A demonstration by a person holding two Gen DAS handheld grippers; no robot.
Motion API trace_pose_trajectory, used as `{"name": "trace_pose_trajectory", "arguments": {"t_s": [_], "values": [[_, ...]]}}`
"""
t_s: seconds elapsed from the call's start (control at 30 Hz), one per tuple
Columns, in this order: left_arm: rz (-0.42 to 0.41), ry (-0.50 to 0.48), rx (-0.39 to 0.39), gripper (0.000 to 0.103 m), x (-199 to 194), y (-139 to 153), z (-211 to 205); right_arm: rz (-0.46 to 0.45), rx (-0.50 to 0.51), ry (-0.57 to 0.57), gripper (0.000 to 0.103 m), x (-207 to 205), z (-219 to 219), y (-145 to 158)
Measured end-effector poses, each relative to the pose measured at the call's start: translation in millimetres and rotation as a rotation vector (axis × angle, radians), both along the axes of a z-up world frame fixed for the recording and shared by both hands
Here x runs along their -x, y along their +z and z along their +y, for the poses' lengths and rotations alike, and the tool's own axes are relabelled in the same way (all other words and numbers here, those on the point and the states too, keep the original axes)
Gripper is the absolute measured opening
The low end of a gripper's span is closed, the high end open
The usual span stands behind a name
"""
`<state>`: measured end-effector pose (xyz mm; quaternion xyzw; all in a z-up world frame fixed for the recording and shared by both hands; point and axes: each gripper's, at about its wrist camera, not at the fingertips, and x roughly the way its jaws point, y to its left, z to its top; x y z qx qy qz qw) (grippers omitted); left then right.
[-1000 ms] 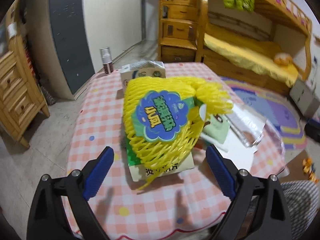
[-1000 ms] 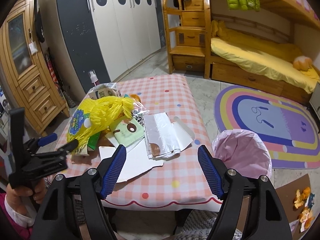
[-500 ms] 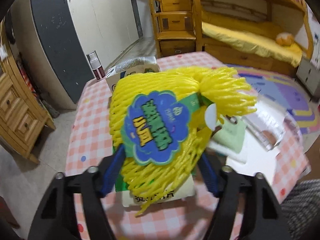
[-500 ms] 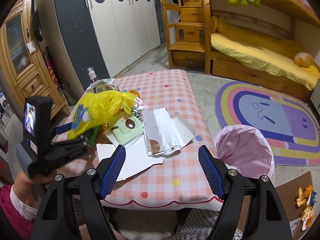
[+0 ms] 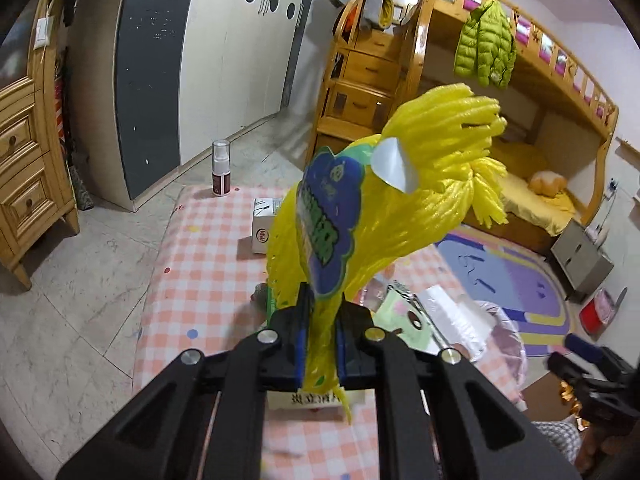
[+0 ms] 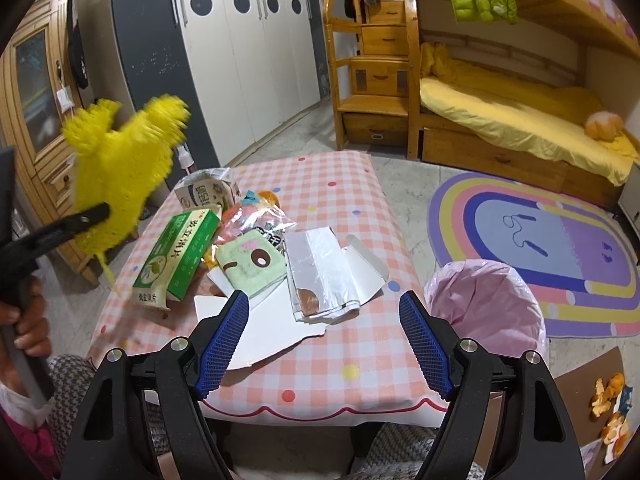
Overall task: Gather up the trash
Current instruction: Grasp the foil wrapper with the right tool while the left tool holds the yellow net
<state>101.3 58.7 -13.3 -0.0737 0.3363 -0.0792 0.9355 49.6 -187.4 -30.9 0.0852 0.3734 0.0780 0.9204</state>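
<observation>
Left wrist view: the left gripper (image 5: 320, 332) is pinching the yellow foam net (image 5: 384, 200) by its lower end, jaws narrow around it, and the net is standing up in the air above the table (image 5: 200, 264), clear of the cloth. So the step in hand looks like the carry: 1 piece of trash is picked and is heading for disposal. The net is filling the middle of the view, hiding much of the pile behind it; only a corner of the white carton (image 5: 262, 232) and part of the bin bag (image 5: 508, 344) are showing past it. The label text is too warped to read.

Right wrist view: the right gripper (image 6: 324, 344) is hovering wide and empty over the table's near edge, above the torn white cardboard (image 6: 280, 332). The net is blurring at the left, beyond the table's left edge. The pink bin bag sits off the right edge, its mouth not clearly visible. Next move, I reckon: swinging the net across to that bag and releasing over it, while the right one goes for the foil wrapper (image 6: 320, 276) or green box (image 6: 180, 256).
</observation>
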Motion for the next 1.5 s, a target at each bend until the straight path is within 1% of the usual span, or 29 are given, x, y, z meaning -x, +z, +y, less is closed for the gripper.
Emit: {"name": "trace_pose_trajectory", "arguments": {"t_s": [0.1, 0.17, 0.2, 0.23, 0.3, 0.37, 0.43, 0.5, 0.6, 0.7, 0.8, 0.83, 0.9, 0.97, 1.0, 1.03, 1.07, 1.1, 1.13, 1.23, 1.33, 1.43, 1.5], "values": [[0.0, -0.008, 0.002, 0.009, 9.5, 1.8, -5.0, 0.018, 0.008, 0.008, 0.077, -2.9, 1.3, -8.3], [0.008, -0.022, 0.007, 0.009, 14.6, -2.1, -11.8, 0.037, 0.015, 0.018, 0.077, -6.7, 2.3, -17.0], [0.011, -0.028, 0.008, 0.009, 15.8, -4.0, -13.1, 0.046, 0.019, 0.02, 0.075, -8.4, 2.3, -20.1], [0.015, -0.035, 0.007, 0.009, 15.7, -7.1, -15.7, 0.057, 0.021, 0.027, 0.07, -11.4, 2.7, -24.8], [0.028, -0.06, -0.005, 0.009, 13.5, -14.7, -26.6, 0.071, 0.029, 0.036, 0.063, -17.5, 4.0, -31.6], [0.039, -0.072, -0.012, 0.009, 11.7, -20.2, -30.9, 0.085, 0.035, 0.059, 0.059, -26.1, 7.4, -38.9], [0.054, -0.081, 0.0, 0.009, 7.2, -25.6, -34.3, 0.096, 0.053, 0.072, 0.052, -37.0, 10.5, -45.6], [0.059, -0.074, -0.006, 0.009, 3.4, -29.4, -35.2, 0.104, 0.061, 0.081, 0.046, -50.1, 13.2, -51.5], [0.067, -0.064, -0.013, 0.009, -1.0, -33.7, -34.6, 0.125, 0.05, 0.082, 0.046, -67.7, 14.9, -60.5], [0.074, -0.056, -0.018, 0.009, -4.8, -38.5, -32.7, 0.131, 0.049, 0.083, 0.047, -76.8, 16.7, -68.3], [0.085, -0.05, -0.019, 0.009, -8.6, -42.3, -30.3, 0.173, 0.05, 0.092, 0.056, -86.4, 18.5, -83.1], [0.089, -0.047, -0.017, 0.009, -9.8, -43.1, -29.3, 0.204, 0.047, 0.098, 0.057, -89.5, 19.0, -89.8], [0.094, -0.043, -0.016, 0.009, -11.4, -44.8, -28.0, 0.204, 0.054, 0.112, 0.058, -89.7, 20.0, -91.4], [0.099, -0.04, -0.016, 0.009, -12.6, -46.0, -27.3, 0.194, 0.103, 0.114, 0.05, -87.5, 24.7, -91.8], [0.101, -0.038, -0.014, 0.009, -12.8, -46.6, -26.7, 0.187, 0.123, 0.116, 0.037, -86.2, 27.2, -91.3], [0.102, -0.035, -0.014, 0.009, -12.2, -46.5, -26.7, 0.182, 0.117, 0.128, 0.025, -85.0, 28.9, -90.2], [0.103, -0.033, -0.015, 0.009, -12.1, -46.6, -26.3, 0.176, 0.115, 0.128, 0.02, -84.2, 29.5, -89.0], [0.103, -0.03, -0.015, 0.009, -11.3, -46.0, -25.6, 0.169, 0.119, 0.122, 0.011, -83.8, 29.2, -87.8], [0.102, -0.029, -0.015, 0.009, -10.5, -44.6, -25.8, 0.153, 0.106, 0.115, 0.006, -82.5, 26.8, -84.0], [0.09, -0.023, -0.013, 0.009, -6.0, -37.8, -24.6, 0.085, 0.024, 0.104, 0.003, -75.0, 17.0, -61.3], [0.069, -0.027, -0.015, 0.009, -0.7, -29.0, -26.6, 0.012, -0.016, 0.089, 0.003, -62.4, 9.4, -29.0], [0.054, -0.033, -0.018, 0.009, 4.0, -22.0, -33.4, -0.028, -0.023, 0.078, 0.003, -47.7, 1.7, -3.5], [0.049, -0.039, -0.017, 0.009, 6.9, -19.6, -38.6, -0.035, -0.026, 0.065, 0.003, -38.7, -2.9, 5.5]]}}
